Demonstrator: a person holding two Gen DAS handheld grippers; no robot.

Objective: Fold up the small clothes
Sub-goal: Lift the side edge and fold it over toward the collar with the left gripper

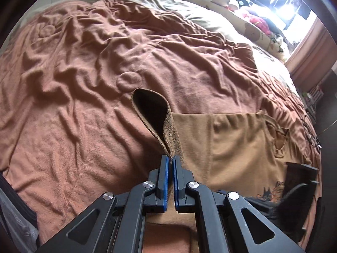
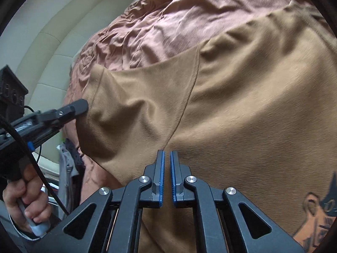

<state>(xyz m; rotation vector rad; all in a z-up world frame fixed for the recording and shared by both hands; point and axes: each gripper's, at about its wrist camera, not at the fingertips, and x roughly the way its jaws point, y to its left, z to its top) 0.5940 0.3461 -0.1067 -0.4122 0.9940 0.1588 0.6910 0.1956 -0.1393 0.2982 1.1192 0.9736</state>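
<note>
A tan shirt (image 1: 231, 139) with a cartoon print (image 2: 316, 215) lies spread on a brown blanket (image 1: 84, 73) on a bed. My left gripper (image 1: 171, 157) is shut on the cuff end of a sleeve (image 1: 168, 130). It holds the cuff up off the blanket, so the sleeve opening gapes as a dark loop. In the right wrist view the left gripper (image 2: 82, 105) pulls that sleeve out to the left. My right gripper (image 2: 166, 154) is shut with its tips on the shirt (image 2: 242, 105), where the sleeve seam ends. Tan fabric shows in the thin slit between its blue pads.
A person's hand (image 2: 27, 200) holds the left tool's grip. A cream padded headboard (image 2: 52, 48) stands behind the bed. Pillows and soft toys (image 1: 259, 21) lie under the bright window. Grey clothing (image 2: 67, 164) hangs at the bed's edge.
</note>
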